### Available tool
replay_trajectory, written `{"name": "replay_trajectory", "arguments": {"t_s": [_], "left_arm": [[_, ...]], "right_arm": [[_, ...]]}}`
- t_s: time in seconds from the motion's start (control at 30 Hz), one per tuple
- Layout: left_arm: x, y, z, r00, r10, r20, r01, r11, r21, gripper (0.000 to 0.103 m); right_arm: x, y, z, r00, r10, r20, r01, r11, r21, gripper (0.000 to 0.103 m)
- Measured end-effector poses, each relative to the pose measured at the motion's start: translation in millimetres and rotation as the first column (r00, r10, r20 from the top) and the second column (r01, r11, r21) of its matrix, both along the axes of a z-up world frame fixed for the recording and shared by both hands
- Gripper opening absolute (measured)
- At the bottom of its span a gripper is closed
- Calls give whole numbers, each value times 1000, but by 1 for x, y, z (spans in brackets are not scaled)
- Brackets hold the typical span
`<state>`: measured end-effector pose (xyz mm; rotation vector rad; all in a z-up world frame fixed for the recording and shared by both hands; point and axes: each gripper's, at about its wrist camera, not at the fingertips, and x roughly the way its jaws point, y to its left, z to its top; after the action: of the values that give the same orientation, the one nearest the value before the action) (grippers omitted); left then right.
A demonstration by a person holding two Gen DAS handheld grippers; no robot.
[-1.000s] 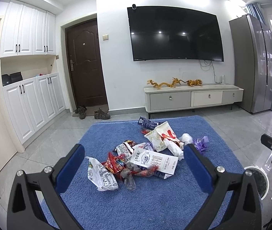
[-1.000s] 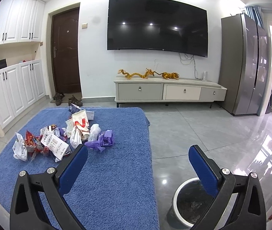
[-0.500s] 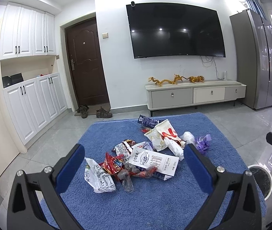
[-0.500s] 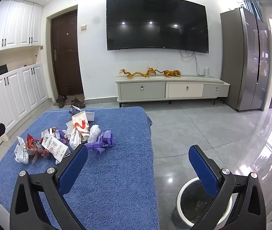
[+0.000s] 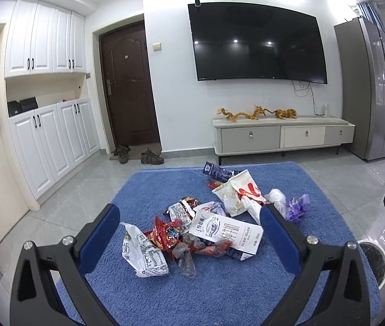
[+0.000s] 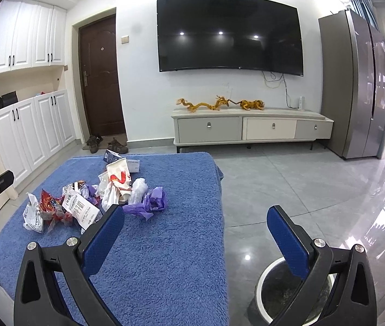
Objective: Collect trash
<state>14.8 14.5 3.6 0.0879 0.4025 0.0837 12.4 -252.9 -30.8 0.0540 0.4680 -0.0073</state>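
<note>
Left claw (image 5: 189, 217): spread wide, empty, held above the blue blanket (image 5: 219, 293), pointing at the trash pile (image 5: 206, 222).

Right claw (image 6: 195, 217): spread wide, empty, over the blanket's right edge; bin (image 6: 282, 293) at its 5 o'clock, on the grey floor just beside the blanket.

Trash pile, middle of blanket:
- white printed bag (image 5: 143, 252), at 8 o'clock of the pile
- red wrappers (image 5: 165, 235), touching it
- white carton (image 5: 226, 231), lying flat at centre
- white-and-red bag (image 5: 237, 194), at 1 o'clock
- purple plastic (image 5: 296, 207), at 3 o'clock
- dark blue box (image 5: 216, 172), at 12 o'clock, far edge

Background: television (image 5: 254, 46), low cabinet (image 5: 282, 134), brown door (image 5: 127, 87).
</note>
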Motion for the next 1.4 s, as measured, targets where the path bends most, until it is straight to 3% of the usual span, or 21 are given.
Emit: {"name": "replay_trajectory", "arguments": {"t_s": [0.2,0.5,0.7,0.83,1.0,1.2,1.27,1.33,1.4], "left_arm": [[6,26,-7,999,36,-32,-37,999,-17,103],[16,97,-27,979,184,-87,-188,981,-41,103],[43,133,-65,958,166,-232,-196,974,-114,98],[65,142,-94,937,98,-335,-173,963,-204,85],[90,144,-115,917,19,-397,-142,949,-283,72],[106,142,-134,895,-38,-444,-130,931,-341,41],[106,144,-136,894,-55,-444,-125,922,-366,23],[105,146,-137,896,-57,-441,-129,916,-380,17],[103,148,-135,899,-61,-433,-130,908,-399,10]], "right_arm": [[14,5,-6,1000,19,-15,-19,1000,16,103],[40,18,-12,998,63,-28,-62,998,34,103],[67,36,-23,992,104,-75,-102,994,38,102],[89,53,-35,981,154,-122,-150,988,36,98],[116,62,-48,967,189,-169,-181,982,60,94],[157,63,-64,955,205,-214,-188,977,97,88],[171,63,-70,950,210,-231,-186,975,119,84],[181,63,-75,946,213,-244,-185,973,136,83],[189,62,-81,942,218,-257,-180,970,162,75]]}}
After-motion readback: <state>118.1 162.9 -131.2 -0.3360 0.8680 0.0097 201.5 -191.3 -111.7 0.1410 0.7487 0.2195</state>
